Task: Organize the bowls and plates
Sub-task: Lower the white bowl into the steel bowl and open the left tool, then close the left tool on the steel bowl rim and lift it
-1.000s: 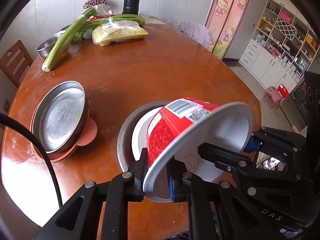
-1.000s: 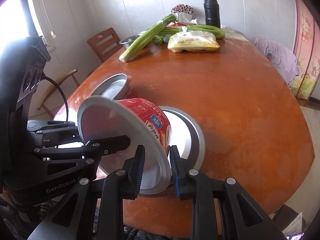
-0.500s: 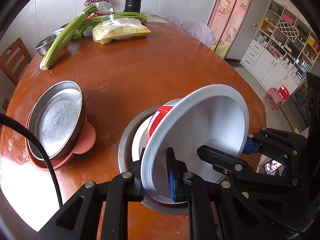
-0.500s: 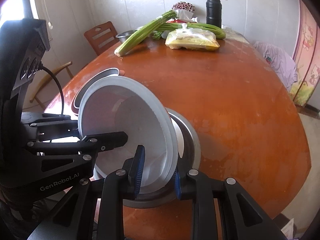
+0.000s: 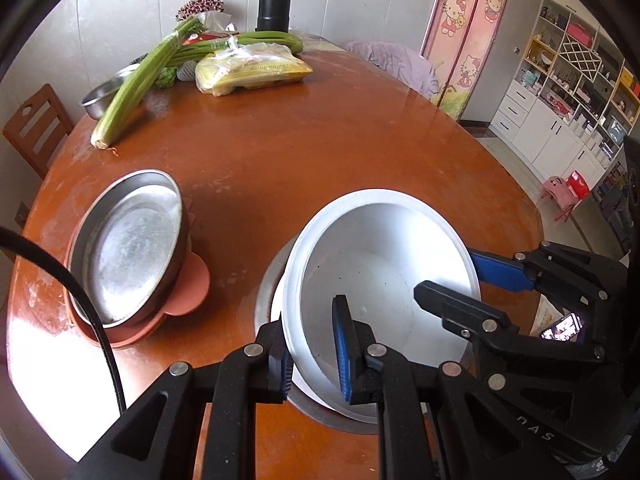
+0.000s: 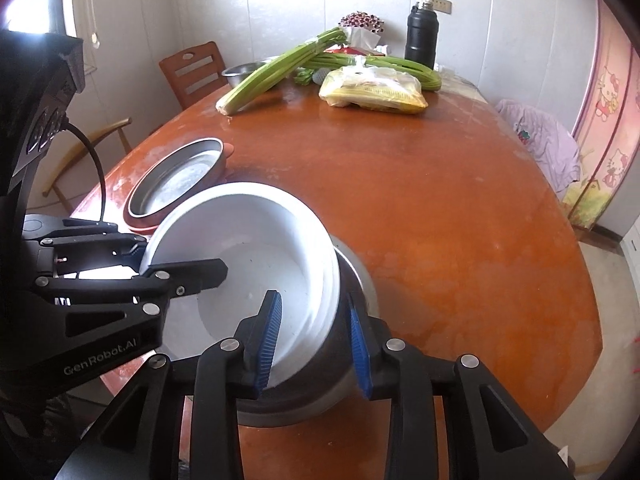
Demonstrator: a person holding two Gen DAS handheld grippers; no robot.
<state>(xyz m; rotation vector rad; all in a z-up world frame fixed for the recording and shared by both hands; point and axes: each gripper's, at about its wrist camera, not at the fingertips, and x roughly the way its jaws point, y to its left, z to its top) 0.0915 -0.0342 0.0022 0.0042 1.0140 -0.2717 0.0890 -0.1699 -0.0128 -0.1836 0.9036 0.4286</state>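
left gripper [image 5: 314,354] is clamped on the near rim of the white paper bowl [image 5: 384,276], one pad outside the wall and one inside. right gripper [image 6: 316,338] has just been opening: its pads now stand clear on either side of the bowl's rim, which sits between them without being pressed, so that side is let go.

what changed: a second ago the bowl was tipped on its side above the stack, red printed wall showing, mouth facing the cameras, both grippers pinching it. now it's rolled mouth-up and lowered into the white bowl underneath [image 5: 280,308], which itself sits in the steel dish [image 5: 266,300] on the wooden table [image 5: 320,152]. the red wall is out of sight.

for the task: this bowl looks basically nested, probably just the left release remaining.

orientation: opening faces up, leaning a bit toward the cameras; its axis runs near vertical, not fully square to the table, rim looks slightly higher on the far side.

the other stack, a steel pan [image 5: 128,244] on a pink plate [image 5: 188,292], sits apart to the left.
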